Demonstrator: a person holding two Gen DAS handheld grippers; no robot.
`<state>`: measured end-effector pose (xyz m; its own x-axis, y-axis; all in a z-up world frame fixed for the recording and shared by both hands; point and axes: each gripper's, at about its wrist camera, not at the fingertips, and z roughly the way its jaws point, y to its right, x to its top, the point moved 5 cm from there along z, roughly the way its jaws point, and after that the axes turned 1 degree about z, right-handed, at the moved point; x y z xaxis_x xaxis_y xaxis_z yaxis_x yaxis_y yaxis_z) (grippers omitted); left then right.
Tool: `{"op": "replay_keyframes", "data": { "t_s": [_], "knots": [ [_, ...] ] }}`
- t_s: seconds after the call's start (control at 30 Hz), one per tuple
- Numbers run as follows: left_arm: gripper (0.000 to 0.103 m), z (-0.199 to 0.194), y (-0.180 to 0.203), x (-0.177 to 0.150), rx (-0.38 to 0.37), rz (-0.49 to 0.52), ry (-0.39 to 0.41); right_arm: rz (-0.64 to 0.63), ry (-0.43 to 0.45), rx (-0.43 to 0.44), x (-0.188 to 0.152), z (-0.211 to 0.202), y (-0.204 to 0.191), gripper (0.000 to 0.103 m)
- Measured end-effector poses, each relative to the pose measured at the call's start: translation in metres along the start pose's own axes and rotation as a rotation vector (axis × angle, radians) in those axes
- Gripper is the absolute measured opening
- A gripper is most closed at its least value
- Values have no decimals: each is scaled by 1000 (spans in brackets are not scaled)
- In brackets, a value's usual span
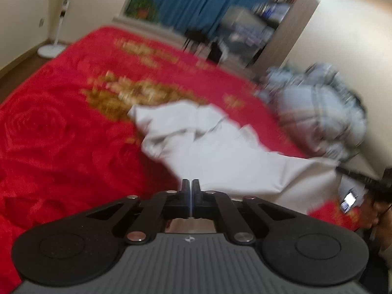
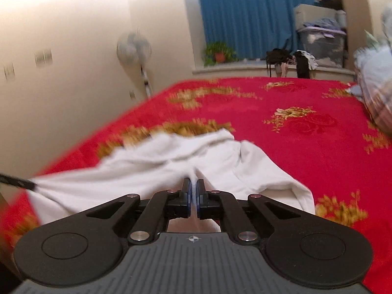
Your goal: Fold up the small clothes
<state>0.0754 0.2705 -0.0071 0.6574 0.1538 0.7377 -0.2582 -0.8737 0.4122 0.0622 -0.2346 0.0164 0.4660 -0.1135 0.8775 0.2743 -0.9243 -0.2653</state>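
A white garment [image 1: 220, 147] lies rumpled on the red bedspread, stretched toward me. My left gripper [image 1: 190, 183] is shut on the garment's near edge. In the right wrist view the same white garment [image 2: 152, 161] spreads across the red bedspread, and my right gripper [image 2: 193, 183] is shut on a pinch of its near edge. The other gripper's black finger [image 2: 17, 182] grips the garment's left corner. Both views are blurred by motion.
The red bedspread [image 1: 61, 122] with gold flower patterns covers the bed. A heap of grey-blue checked clothes [image 1: 318, 112] lies at the bed's right side by the wall. A standing fan [image 2: 137, 56], a blue curtain and a potted plant stand beyond the bed.
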Motion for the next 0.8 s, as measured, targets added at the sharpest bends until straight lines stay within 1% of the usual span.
{"op": "replay_keyframes", "data": {
  "t_s": [0.03,0.07,0.1,0.13,0.17,0.2,0.27,0.3,0.33,0.37,0.4,0.43,0.5,0.6,0.67,0.7,0.73,0.77,0.8],
  "knots": [
    [0,-9,0,-1,-14,-4,10,47,12,6,0,-17,4,3],
    [0,-13,-2,-3,-21,-12,1,95,18,5,-2,-31,10,3],
    [0,-11,-4,-8,-11,-17,-35,139,7,-6,-7,-40,17,3],
    [1,-5,-7,-14,16,-19,-82,168,-33,-36,-16,-41,25,3],
    [1,3,-10,-21,51,-21,-132,164,-84,-70,-26,-36,30,3],
    [3,12,-12,-27,71,-17,-182,129,-155,-115,-39,-26,36,3],
    [20,27,-9,-35,70,-8,-244,89,-246,-207,-63,-10,49,5],
    [37,36,-6,-40,69,-8,-274,94,-263,-232,-72,-4,55,8],
    [46,43,-3,-43,69,-7,-301,100,-267,-235,-77,2,58,8],
    [49,51,0,-48,69,-4,-332,101,-276,-237,-82,6,60,8],
    [49,57,3,-53,55,-7,-359,116,-293,-242,-86,11,63,13],
    [49,66,2,-56,35,-16,-377,135,-310,-241,-88,15,65,21],
    [50,73,4,-60,-1,-21,-395,146,-337,-253,-92,24,67,27],
    [50,83,7,-66,-8,15,-413,136,-379,-282,-103,32,70,27],
    [48,89,9,-71,5,50,-422,139,-413,-260,-112,35,67,27],
    [45,92,11,-73,11,69,-423,125,-423,-251,-115,39,66,27],
    [36,90,14,-75,10,87,-424,98,-432,-247,-117,40,63,27],
    [29,89,15,-78,5,97,-425,58,-445,-246,-121,42,58,27],
    [14,88,17,-79,-11,103,-425,28,-455,-245,-124,43,54,24]
  ]
}}
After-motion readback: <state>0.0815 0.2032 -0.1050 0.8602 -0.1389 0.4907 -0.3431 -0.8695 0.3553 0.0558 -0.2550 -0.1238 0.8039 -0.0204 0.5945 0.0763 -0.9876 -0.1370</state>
